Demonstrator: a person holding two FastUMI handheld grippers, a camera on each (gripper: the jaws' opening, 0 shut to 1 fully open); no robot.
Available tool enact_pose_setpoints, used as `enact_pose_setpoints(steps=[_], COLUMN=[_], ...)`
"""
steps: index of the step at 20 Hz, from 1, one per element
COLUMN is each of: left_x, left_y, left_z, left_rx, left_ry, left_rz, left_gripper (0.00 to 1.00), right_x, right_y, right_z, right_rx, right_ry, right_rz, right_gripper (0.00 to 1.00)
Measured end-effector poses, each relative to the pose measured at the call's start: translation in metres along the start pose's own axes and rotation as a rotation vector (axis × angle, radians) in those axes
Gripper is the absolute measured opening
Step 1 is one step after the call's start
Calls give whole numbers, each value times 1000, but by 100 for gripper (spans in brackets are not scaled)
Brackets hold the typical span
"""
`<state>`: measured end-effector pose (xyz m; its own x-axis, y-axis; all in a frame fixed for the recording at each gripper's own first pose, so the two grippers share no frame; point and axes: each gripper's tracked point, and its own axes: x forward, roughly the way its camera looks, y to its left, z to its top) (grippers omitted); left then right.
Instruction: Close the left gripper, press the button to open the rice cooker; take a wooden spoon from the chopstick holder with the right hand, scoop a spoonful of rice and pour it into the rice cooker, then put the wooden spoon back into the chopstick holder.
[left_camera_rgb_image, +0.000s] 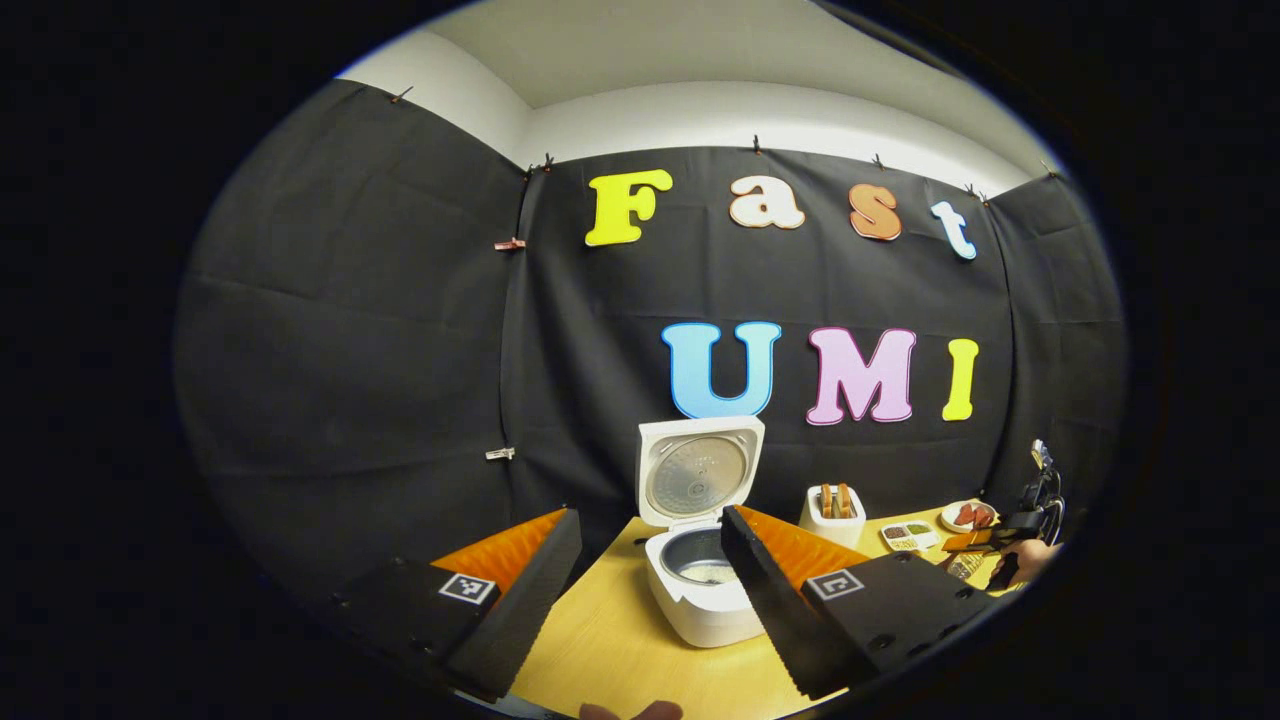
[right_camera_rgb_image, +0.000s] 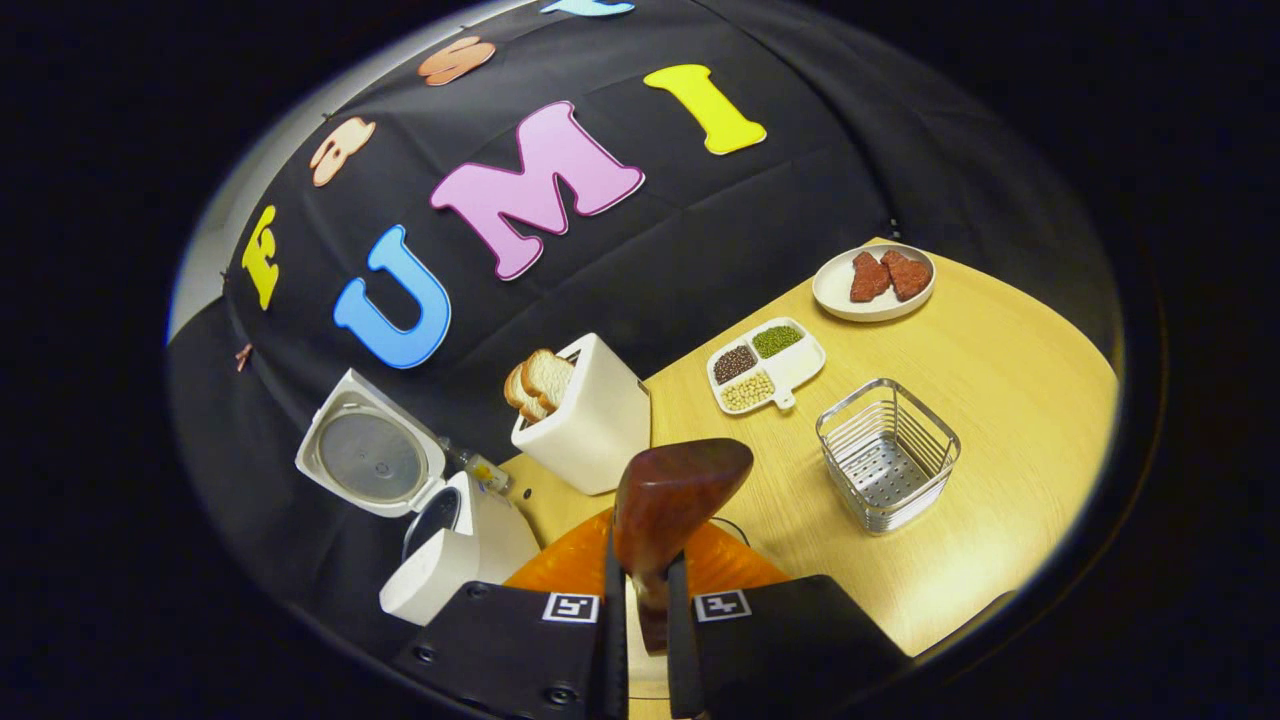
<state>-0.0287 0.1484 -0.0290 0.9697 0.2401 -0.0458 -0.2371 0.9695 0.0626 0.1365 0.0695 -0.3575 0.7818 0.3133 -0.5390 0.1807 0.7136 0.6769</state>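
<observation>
The white rice cooker (left_camera_rgb_image: 700, 600) stands open on the wooden table, lid up, with a pale layer in its inner pot; in the right gripper view the rice cooker (right_camera_rgb_image: 440, 560) sits at the lower left. My left gripper (left_camera_rgb_image: 650, 527) is open, its fingers framing the cooker from short of it. My right gripper (right_camera_rgb_image: 645, 572) is shut on the handle of a dark wooden spoon (right_camera_rgb_image: 675, 495), whose bowl points up and away from me. The wire chopstick holder (right_camera_rgb_image: 888, 455) stands on the table to the right of the spoon. Far right in the left gripper view, the right gripper (left_camera_rgb_image: 1030, 520) is held by a hand.
A white toaster (right_camera_rgb_image: 585, 420) with bread slices stands behind the cooker. A divided dish of beans and grains (right_camera_rgb_image: 765, 365) and a plate of red meat pieces (right_camera_rgb_image: 873, 283) lie toward the back. The black cloth wall closes the table's far side.
</observation>
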Motion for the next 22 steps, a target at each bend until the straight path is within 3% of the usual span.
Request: enact_pose_setpoints(steps=[1,2,11,18,22], left_x=[-1,-1,-3,-6,-12], left_y=[-1,-2,-4,5,15], left_z=[0,-1,-13,-25,-28], left_rx=[-2,-4,-61,-109,-117], left_ry=[-2,-2,15,28,30], left_rz=[-4,-8,-27,-18,-14], left_gripper=[97,97,97,95,96], right_x=[-3,-7,-40,-43,-26], right_y=[1,3,60,163,224], right_z=[3,6,54,82,70], right_rx=[32,60,165,181,155], right_ry=[3,6,-7,-10,8], right_rz=[3,2,59,189,238], right_gripper=[16,20,20,20,20])
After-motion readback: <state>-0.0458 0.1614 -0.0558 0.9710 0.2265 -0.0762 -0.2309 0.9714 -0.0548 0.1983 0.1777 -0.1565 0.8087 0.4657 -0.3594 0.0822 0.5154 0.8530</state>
